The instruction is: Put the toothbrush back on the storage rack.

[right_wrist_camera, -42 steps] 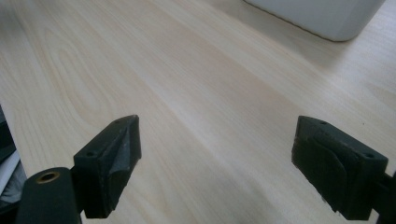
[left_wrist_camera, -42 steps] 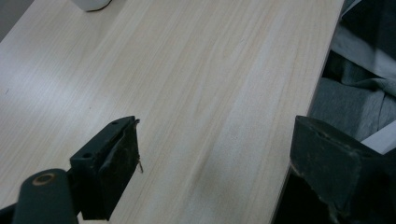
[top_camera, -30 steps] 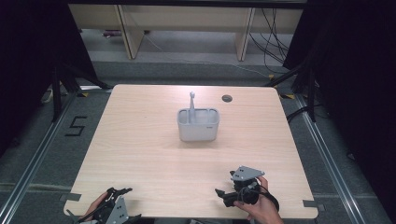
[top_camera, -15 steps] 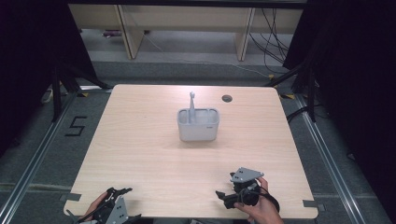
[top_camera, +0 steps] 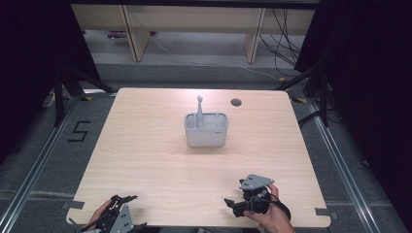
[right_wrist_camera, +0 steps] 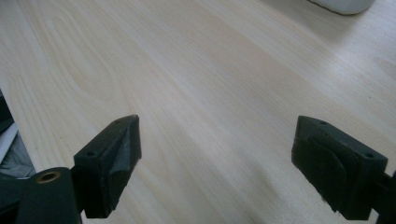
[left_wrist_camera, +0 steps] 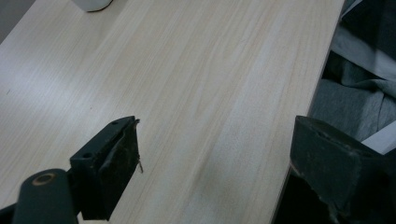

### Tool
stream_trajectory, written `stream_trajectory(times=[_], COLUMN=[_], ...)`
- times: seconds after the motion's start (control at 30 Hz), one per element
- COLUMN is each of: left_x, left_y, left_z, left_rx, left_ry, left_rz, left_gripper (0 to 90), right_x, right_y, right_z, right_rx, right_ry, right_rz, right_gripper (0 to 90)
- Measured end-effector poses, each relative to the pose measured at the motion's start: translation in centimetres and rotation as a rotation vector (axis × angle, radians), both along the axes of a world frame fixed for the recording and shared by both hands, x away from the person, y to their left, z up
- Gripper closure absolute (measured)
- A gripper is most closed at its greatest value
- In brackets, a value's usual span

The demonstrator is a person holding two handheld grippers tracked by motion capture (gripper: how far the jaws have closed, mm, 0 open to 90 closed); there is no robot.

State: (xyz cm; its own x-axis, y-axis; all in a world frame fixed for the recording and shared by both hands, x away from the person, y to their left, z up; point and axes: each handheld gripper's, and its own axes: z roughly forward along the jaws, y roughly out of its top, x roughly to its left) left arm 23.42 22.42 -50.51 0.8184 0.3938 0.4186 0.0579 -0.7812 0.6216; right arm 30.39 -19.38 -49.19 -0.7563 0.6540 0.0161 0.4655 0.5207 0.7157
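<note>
A big pale wooden table fills the scene, a small dark round hole near its far edge, a floor marking "5" off to the left. Nothing lies between the grippers and the middle of the table. Left gripper sits at the near left corner, jaws spread wide, empty, one jaw past the table edge. Right gripper hovers near the front right, jaws wide too, holding nothing. Mid-table stands a grey caddy, a grey handled tool upright in its left compartment.
</note>
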Motion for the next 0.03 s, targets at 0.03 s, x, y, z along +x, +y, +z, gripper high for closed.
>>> stream_trajectory(times=[0.03], left_x=[0.0], left_y=[0.0], left_z=[0.01], left_rx=[0.0], left_ry=[0.0], left_rz=[-0.001], left_gripper=[15.1], right_x=[0.02], right_y=[0.0], right_z=[-0.03], right_rx=[-0.001], right_ry=[0.0], right_rz=[0.0], right_gripper=[16.7])
